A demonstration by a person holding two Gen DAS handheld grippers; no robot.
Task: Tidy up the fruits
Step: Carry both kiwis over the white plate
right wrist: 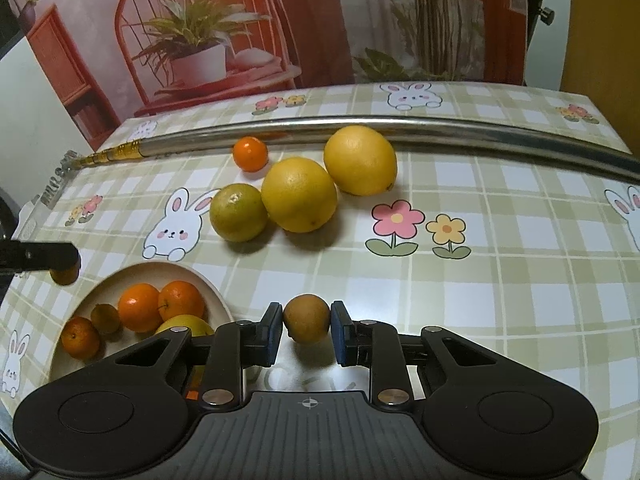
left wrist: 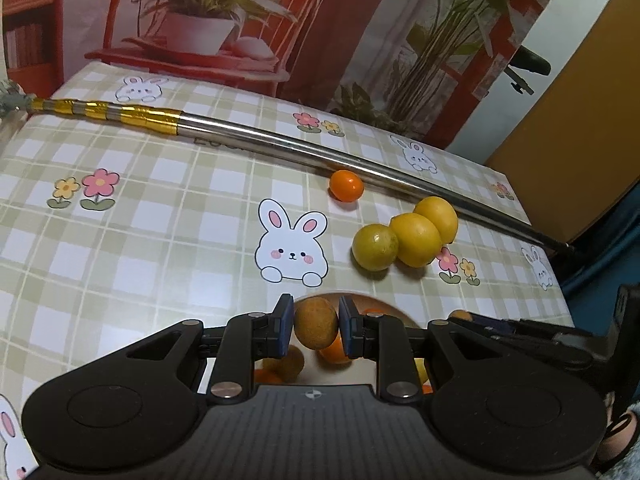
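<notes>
My left gripper (left wrist: 315, 326) is shut on a small brownish-yellow fruit (left wrist: 316, 322) and holds it above the cream plate (left wrist: 384, 304). It also shows at the left edge of the right wrist view (right wrist: 64, 270). My right gripper (right wrist: 306, 330) is shut on a small brown fruit (right wrist: 307, 318), just right of the plate (right wrist: 116, 280). The plate holds several oranges (right wrist: 140, 307), a small brown fruit (right wrist: 105, 319) and a yellow fruit (right wrist: 186, 325). On the table lie a greenish citrus (right wrist: 239, 212), two yellow citrus (right wrist: 299, 194) (right wrist: 360, 160) and a small orange (right wrist: 250, 153).
A long metal pole (right wrist: 400, 126) with gold tape lies across the far side of the table, just behind the fruit. The checked tablecloth (right wrist: 480, 280) has rabbit and flower prints. A printed backdrop (right wrist: 240, 20) stands behind the table.
</notes>
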